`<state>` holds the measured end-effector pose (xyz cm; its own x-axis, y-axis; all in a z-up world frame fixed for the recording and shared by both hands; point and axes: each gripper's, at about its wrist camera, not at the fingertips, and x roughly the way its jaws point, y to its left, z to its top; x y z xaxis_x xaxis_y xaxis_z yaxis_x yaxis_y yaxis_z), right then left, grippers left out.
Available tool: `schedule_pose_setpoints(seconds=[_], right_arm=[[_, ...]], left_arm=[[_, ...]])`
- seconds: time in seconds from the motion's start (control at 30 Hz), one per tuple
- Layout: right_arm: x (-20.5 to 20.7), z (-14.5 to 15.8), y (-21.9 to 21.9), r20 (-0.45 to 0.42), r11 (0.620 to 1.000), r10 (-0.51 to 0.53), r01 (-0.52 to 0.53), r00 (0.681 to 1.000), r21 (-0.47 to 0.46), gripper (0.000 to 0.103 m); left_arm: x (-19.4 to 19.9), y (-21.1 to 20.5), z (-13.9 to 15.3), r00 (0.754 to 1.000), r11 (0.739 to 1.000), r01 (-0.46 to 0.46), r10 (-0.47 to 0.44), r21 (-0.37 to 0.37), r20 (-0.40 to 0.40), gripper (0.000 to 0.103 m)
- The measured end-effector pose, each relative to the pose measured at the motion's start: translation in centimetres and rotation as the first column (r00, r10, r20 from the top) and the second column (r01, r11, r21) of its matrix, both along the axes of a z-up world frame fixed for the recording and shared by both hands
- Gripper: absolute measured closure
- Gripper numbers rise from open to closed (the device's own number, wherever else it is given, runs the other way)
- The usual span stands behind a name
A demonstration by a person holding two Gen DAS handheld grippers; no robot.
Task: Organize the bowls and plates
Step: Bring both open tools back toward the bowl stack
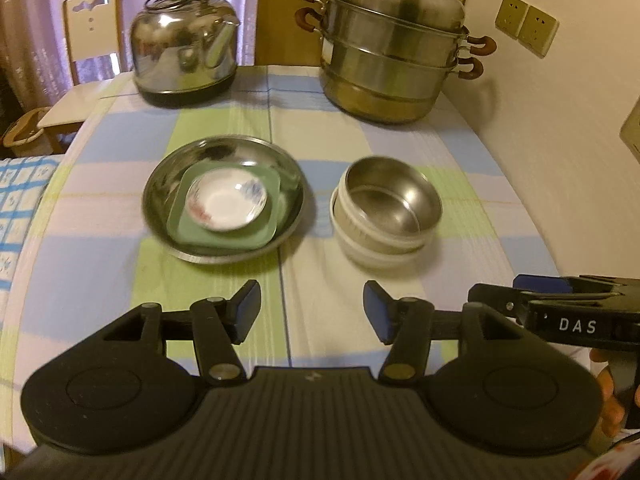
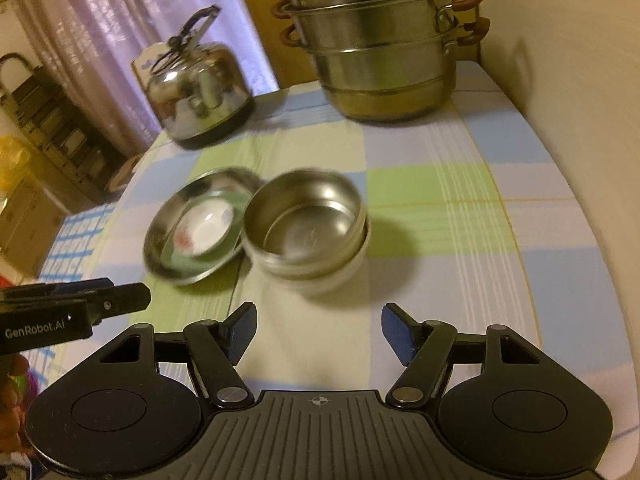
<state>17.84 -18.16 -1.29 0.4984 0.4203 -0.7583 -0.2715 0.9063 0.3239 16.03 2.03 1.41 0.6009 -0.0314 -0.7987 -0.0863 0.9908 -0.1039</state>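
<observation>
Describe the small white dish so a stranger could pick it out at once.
Start at the checked tablecloth and find the wide steel plate, left of the stacked bowls. A green square plate lies in it, and the small white dish sits on that. It is the only white, round piece there, with red and blue painted marks on its inside.

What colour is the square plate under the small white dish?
Pale green square plate; clearest in the left wrist view.

A counter (image 1: 400,148) under a pastel checked cloth carries a steel plate (image 1: 160,200). Right of the plate: a white bowl (image 1: 360,252). Behind it: a kettle (image 1: 184,48) and steamer pot (image 1: 384,72).
</observation>
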Motion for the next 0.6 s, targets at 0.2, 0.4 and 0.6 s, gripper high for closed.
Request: schedule_pose_setpoints(seconds=[0.2,0.4,0.6], right_arm=[[-4.5,0.2,-0.2,0.01,0.999,0.047,-0.047,0.999,0.006,0.034],[-8.1,0.4,-0.4,0.021,0.996,0.088,-0.088,0.996,0.007,0.034],[-10.4,0.2,-0.3,0.026,0.994,0.11,-0.11,0.994,-0.01,0.034]], left_arm=[[-4.3,-0.7,0.5,0.999,0.999,-0.04,0.04,0.002,0.007,0.048],[-8.0,-1.7,0.9,0.998,0.997,-0.066,0.065,0.029,0.011,0.048],[-10.2,-2.5,0.9,0.997,0.997,-0.073,0.073,0.038,0.006,0.048]])
